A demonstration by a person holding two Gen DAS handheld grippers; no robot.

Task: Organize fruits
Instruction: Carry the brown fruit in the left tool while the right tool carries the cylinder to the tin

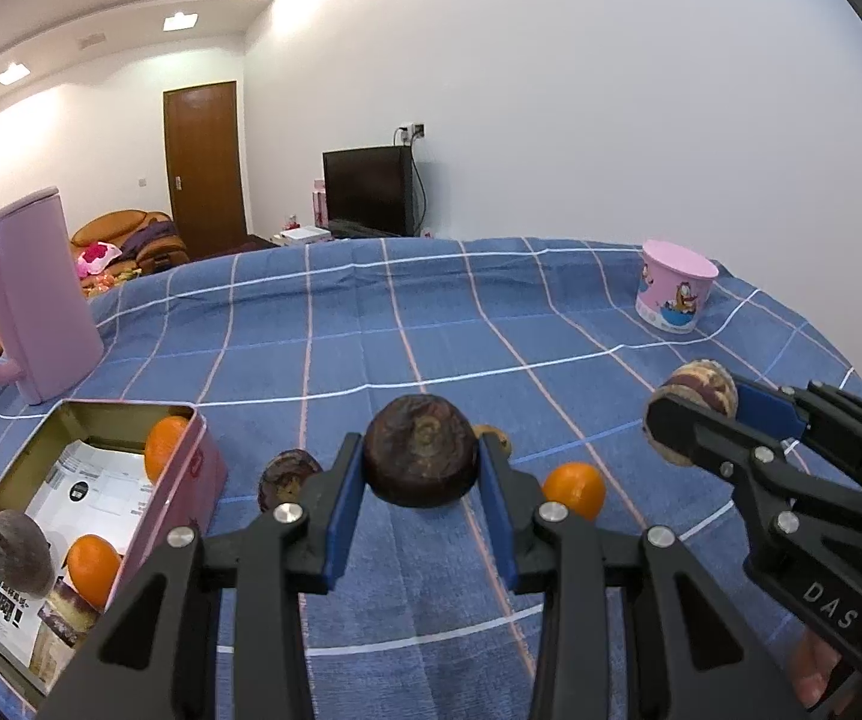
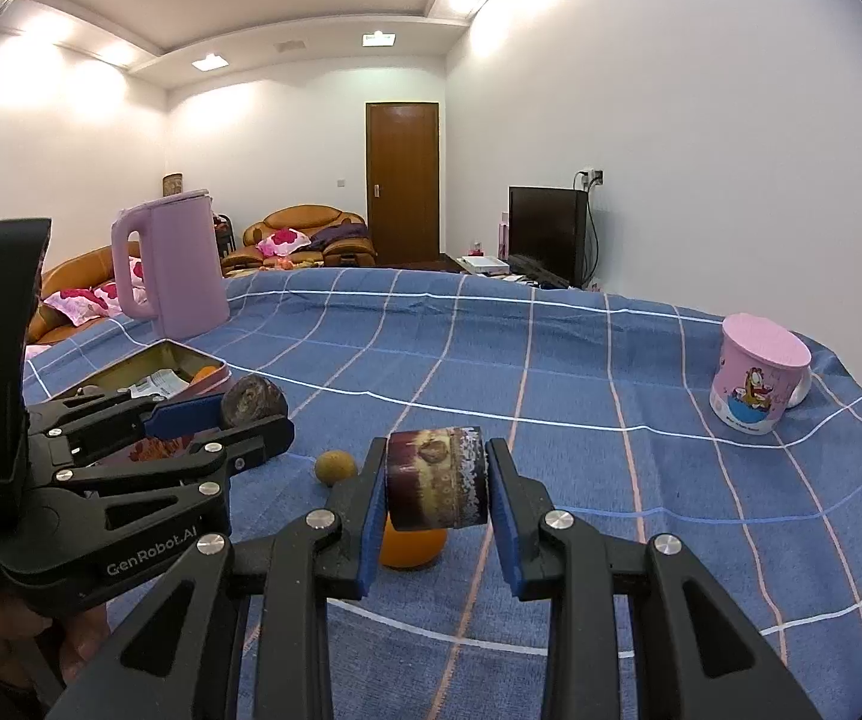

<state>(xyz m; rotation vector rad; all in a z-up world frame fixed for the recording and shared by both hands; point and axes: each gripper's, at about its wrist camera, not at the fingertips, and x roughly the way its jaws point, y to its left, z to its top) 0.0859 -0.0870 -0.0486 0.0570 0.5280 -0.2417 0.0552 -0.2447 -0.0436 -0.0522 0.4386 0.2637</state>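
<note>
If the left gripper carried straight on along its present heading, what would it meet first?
Probably only the blue checked tablecloth: the left gripper, shut on a dark brown round fruit, tilts down toward bare cloth. Depth is uncertain.

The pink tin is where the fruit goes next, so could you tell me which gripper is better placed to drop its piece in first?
Left, probably. The left gripper holds a dark fruit beside the pink tin; the right gripper sits farther away.
</note>
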